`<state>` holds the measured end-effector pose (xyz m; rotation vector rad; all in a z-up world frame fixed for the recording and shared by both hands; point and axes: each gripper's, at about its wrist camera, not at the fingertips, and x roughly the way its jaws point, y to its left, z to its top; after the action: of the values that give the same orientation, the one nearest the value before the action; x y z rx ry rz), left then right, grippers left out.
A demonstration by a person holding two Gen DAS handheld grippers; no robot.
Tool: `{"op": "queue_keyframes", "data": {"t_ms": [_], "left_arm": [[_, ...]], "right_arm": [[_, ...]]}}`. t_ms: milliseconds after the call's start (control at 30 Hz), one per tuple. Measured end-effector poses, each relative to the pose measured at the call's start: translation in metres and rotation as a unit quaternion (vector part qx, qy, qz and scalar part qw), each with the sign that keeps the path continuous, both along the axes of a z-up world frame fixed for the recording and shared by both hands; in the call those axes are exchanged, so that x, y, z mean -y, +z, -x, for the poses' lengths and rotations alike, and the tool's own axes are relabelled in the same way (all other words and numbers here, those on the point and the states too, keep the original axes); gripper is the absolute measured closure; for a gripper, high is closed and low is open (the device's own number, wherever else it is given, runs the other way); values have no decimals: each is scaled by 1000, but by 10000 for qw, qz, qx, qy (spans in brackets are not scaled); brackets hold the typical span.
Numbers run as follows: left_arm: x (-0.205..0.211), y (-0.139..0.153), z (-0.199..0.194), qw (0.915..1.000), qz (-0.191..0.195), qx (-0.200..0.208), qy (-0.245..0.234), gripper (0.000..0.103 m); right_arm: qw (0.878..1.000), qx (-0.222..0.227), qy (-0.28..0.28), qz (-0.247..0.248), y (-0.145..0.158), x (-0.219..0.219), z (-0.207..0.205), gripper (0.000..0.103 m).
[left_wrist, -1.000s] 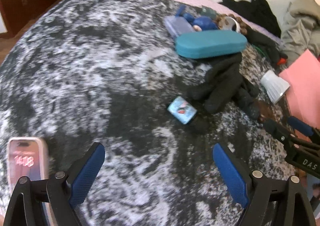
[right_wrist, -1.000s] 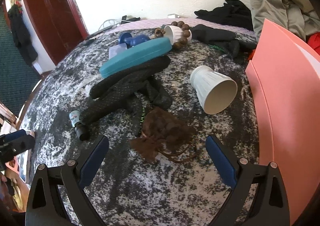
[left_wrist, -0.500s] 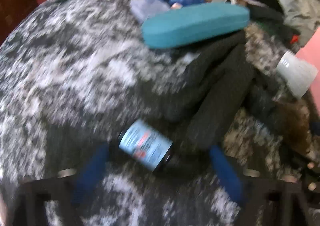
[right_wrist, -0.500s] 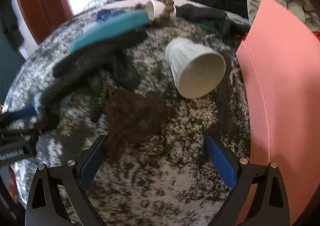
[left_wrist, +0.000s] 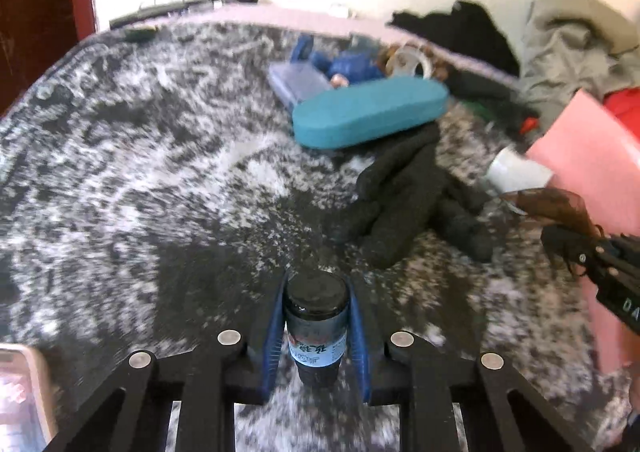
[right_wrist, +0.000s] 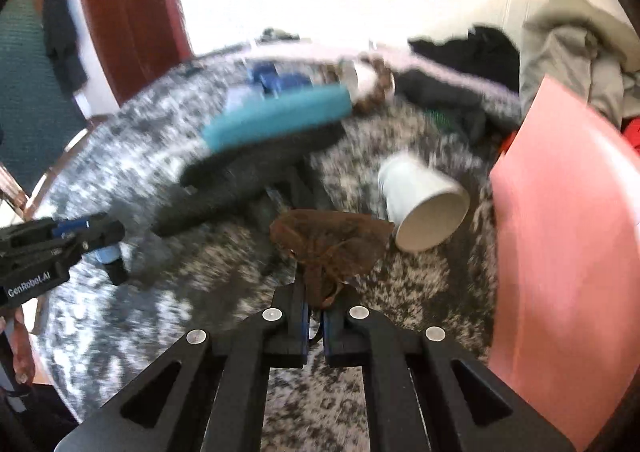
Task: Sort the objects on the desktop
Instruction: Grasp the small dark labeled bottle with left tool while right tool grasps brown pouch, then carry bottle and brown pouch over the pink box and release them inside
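My left gripper (left_wrist: 316, 316) is shut on a small dark bottle (left_wrist: 316, 328) with a blue label and black cap, held above the grey speckled table (left_wrist: 140, 179). My right gripper (right_wrist: 316, 308) is shut on a brown mesh pouch (right_wrist: 328, 244), lifted off the table. The left gripper with the bottle shows in the right wrist view (right_wrist: 60, 244); the right gripper with the pouch shows in the left wrist view (left_wrist: 592, 252).
A teal case (left_wrist: 368, 111), black gloves (left_wrist: 400, 195), a tipped white paper cup (right_wrist: 424, 203), a blue toy (left_wrist: 348, 67) and bead bracelet (right_wrist: 380, 87) lie on the table. A pink board (right_wrist: 568, 236) stands at right. A phone (left_wrist: 20, 392) lies near left.
Both grippers went from open to shut. The left closed on the bottle and raised it. The right closed on the brown pouch and lifted it off the table.
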<state>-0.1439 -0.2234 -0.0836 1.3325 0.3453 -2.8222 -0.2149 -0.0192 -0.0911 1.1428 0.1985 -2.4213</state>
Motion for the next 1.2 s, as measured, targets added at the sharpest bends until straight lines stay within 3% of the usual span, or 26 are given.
{"op": "queue_keyframes", "data": {"t_ms": [367, 533, 733, 967, 1100, 1167, 1200], "left_arm": [[-5, 79, -38, 9949, -78, -1005, -56, 79], [-52, 118, -46, 9862, -219, -1524, -610, 79], [-140, 156, -48, 9645, -456, -2009, -1653, 79], [-237, 165, -25, 9402, -1011, -2069, -2510, 79], [-282, 151, 0, 9328, -1264, -1866, -2813, 79], [-301, 136, 21, 9337, -1416, -1563, -2893, 68], [-306, 129, 30, 9361, -1474, -1427, -2856, 38]], "right_arm": [[9947, -829, -48, 604, 74, -49, -53, 99], [9851, -1493, -388, 763, 110, -92, -80, 99], [9601, -2285, -1396, 810, 147, -165, -108, 99], [9530, -1838, -2255, 844, 136, -239, -97, 99], [9485, -1634, -2552, 924, 128, -273, -91, 99], [9475, -1477, -2678, 935, 122, -288, -85, 98], [9469, -1396, -2741, 939, 119, -295, -82, 91]]}}
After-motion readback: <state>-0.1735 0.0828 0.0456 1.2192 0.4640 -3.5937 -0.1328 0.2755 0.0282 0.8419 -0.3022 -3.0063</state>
